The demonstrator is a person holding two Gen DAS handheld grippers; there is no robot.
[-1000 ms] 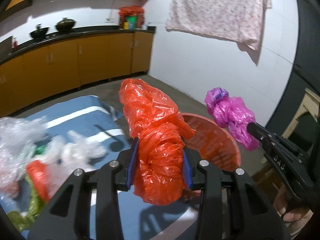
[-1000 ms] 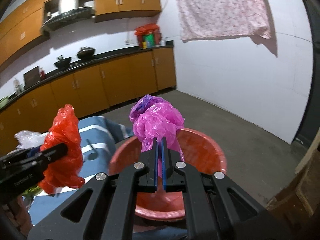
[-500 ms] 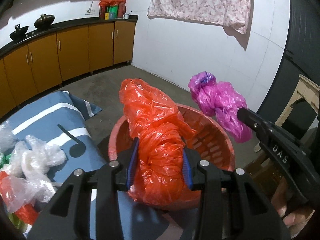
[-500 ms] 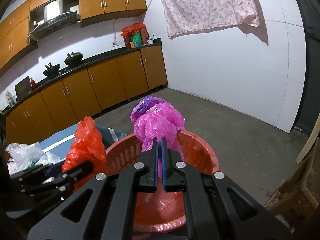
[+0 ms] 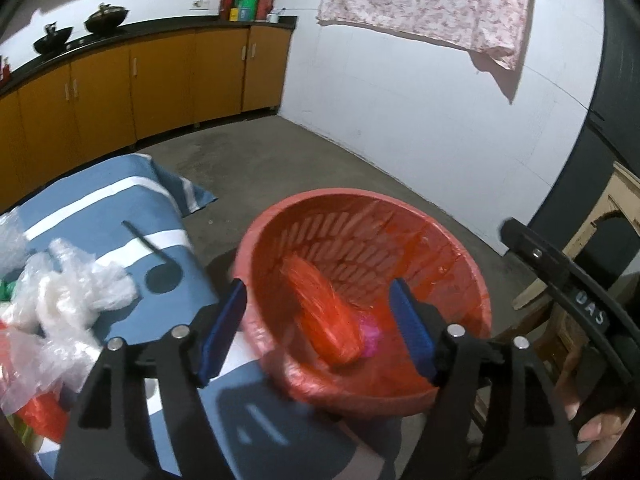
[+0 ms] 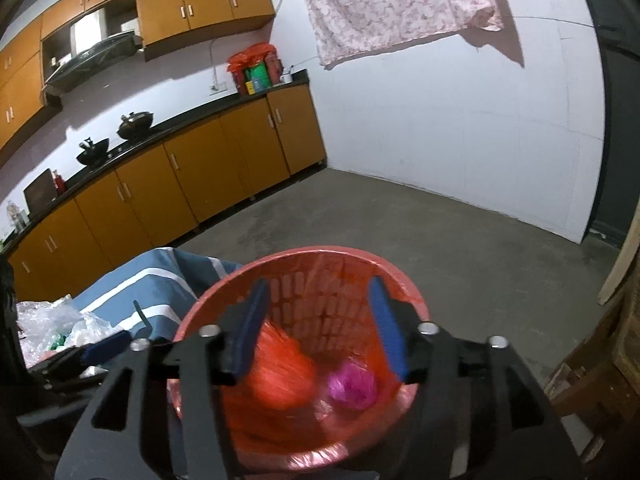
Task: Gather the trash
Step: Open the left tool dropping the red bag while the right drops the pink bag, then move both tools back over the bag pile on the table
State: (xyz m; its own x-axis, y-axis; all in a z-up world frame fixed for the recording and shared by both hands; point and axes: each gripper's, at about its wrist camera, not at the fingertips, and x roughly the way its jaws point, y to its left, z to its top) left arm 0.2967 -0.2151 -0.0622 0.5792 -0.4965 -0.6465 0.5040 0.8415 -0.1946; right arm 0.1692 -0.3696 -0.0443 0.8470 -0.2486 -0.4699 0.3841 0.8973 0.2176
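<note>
A red slotted basket lined with red plastic stands beside the table. Inside it lie a crumpled orange-red bag and a pink bag, both blurred. My left gripper hovers over the basket; its jaws are opening, and the orange bag sits well below them, touching neither pad. My right gripper is also above the basket with jaws opening, and the pads touch nothing. The right gripper's arm shows at the right of the left wrist view.
A blue cloth with white stripes covers the table. On it lie clear crumpled plastic and red scraps. Orange cabinets line the far wall; a wooden frame stands at right. A hand grips the right tool.
Both grippers have opened and let go of their bags. The orange bag and the pink bag have dropped into the basket. The left gripper moved further over the basket.
</note>
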